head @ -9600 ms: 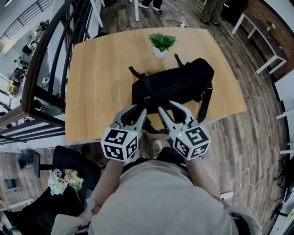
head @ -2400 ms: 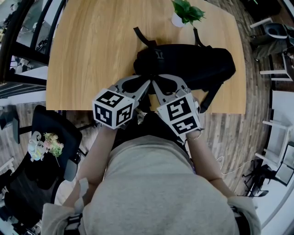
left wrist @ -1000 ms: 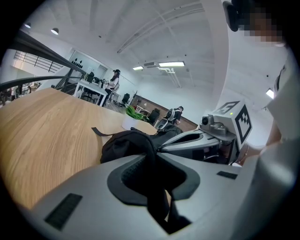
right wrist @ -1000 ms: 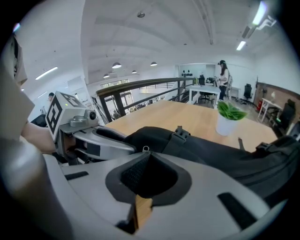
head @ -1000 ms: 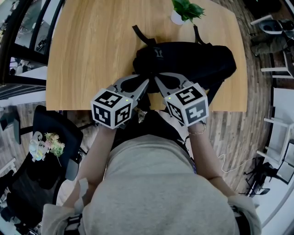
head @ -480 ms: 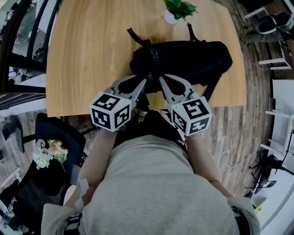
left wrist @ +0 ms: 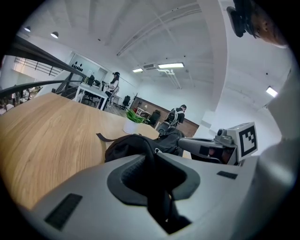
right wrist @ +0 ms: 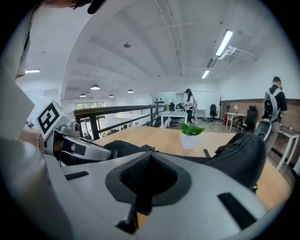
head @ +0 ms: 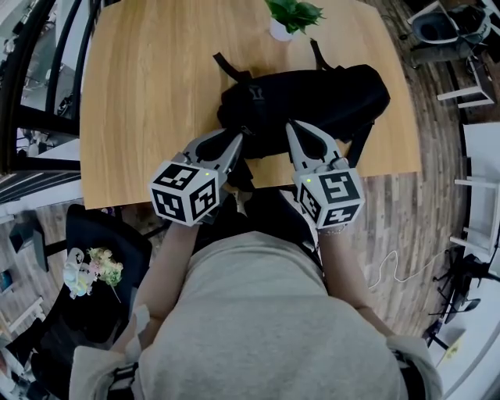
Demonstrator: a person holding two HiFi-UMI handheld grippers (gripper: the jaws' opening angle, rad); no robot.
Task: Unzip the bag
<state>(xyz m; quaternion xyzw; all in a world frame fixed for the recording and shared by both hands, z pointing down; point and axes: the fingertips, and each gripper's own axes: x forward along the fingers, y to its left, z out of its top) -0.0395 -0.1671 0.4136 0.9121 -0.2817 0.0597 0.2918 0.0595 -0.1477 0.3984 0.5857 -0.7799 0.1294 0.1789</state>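
Note:
A black bag [head: 312, 101] lies across the wooden table [head: 148, 94] near its front edge. My left gripper [head: 237, 139] is at the bag's left near corner. In the left gripper view, black bag fabric [left wrist: 126, 143] runs between its jaws and they are shut on it. My right gripper [head: 291, 126] rests against the bag's near side, a little to the right of the left one. Its jaws are shut in the right gripper view [right wrist: 147, 157]; whether a zipper pull is pinched there is hidden. The bag's bulk [right wrist: 239, 154] rises to the right of that gripper.
A small potted plant [head: 285, 16] stands just behind the bag. Bag straps [head: 226, 66] trail onto the table. A dark railing [head: 31, 78] runs along the left. A chair with flowers [head: 94, 273] sits below the table's left corner. People stand far off by desks [right wrist: 189, 105].
My right gripper has moved to the right along the bag's near side and away from the left gripper, turning as it went. The left gripper has kept still on the bag.

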